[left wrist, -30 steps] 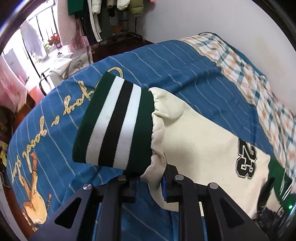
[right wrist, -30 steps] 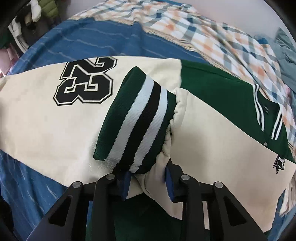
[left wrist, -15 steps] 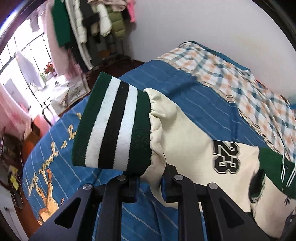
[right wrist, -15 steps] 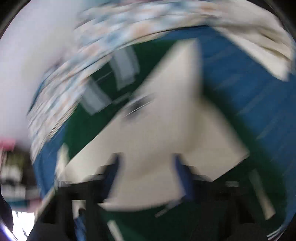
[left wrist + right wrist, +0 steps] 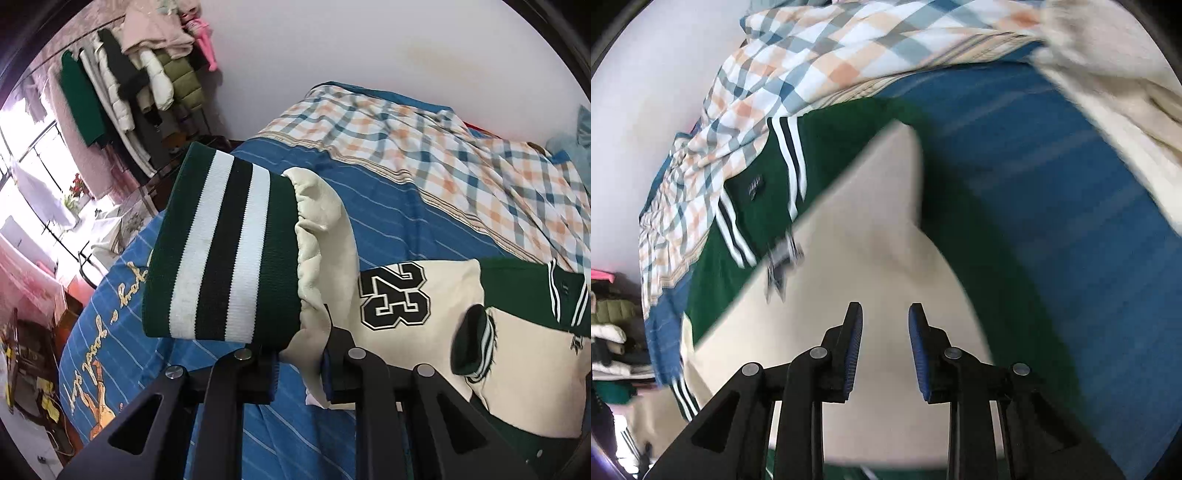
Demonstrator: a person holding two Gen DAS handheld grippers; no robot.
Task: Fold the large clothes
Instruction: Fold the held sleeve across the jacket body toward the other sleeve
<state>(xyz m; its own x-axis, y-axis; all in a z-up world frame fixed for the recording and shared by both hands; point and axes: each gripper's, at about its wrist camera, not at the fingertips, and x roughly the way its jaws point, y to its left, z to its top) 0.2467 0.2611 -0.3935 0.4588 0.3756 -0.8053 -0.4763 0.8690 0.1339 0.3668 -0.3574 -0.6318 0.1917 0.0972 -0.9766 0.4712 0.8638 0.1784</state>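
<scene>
A green and cream varsity jacket (image 5: 524, 332) with a black "23" lies on the blue bedspread (image 5: 388, 206). My left gripper (image 5: 299, 363) is shut on the cream sleeve end (image 5: 321, 236), and its striped green, white and black cuff (image 5: 225, 251) stands up in front of the camera, lifted off the bed. The other cuff (image 5: 476, 347) lies on the jacket's cream front. In the right wrist view my right gripper (image 5: 885, 325) hangs above the cream sleeve (image 5: 871, 236) of the jacket; its jaws are opening and nothing is between them. That view is blurred.
A checked orange and blue quilt (image 5: 443, 147) covers the far side of the bed by the white wall. A rack of hanging coats (image 5: 147, 81) stands at the left beyond the bed, next to a bright window. The checked quilt (image 5: 768, 81) also shows in the right wrist view.
My left gripper has risen with the sleeve, away from the bed. The right gripper has let go of the other cuff, which now lies on the jacket, and has swung round.
</scene>
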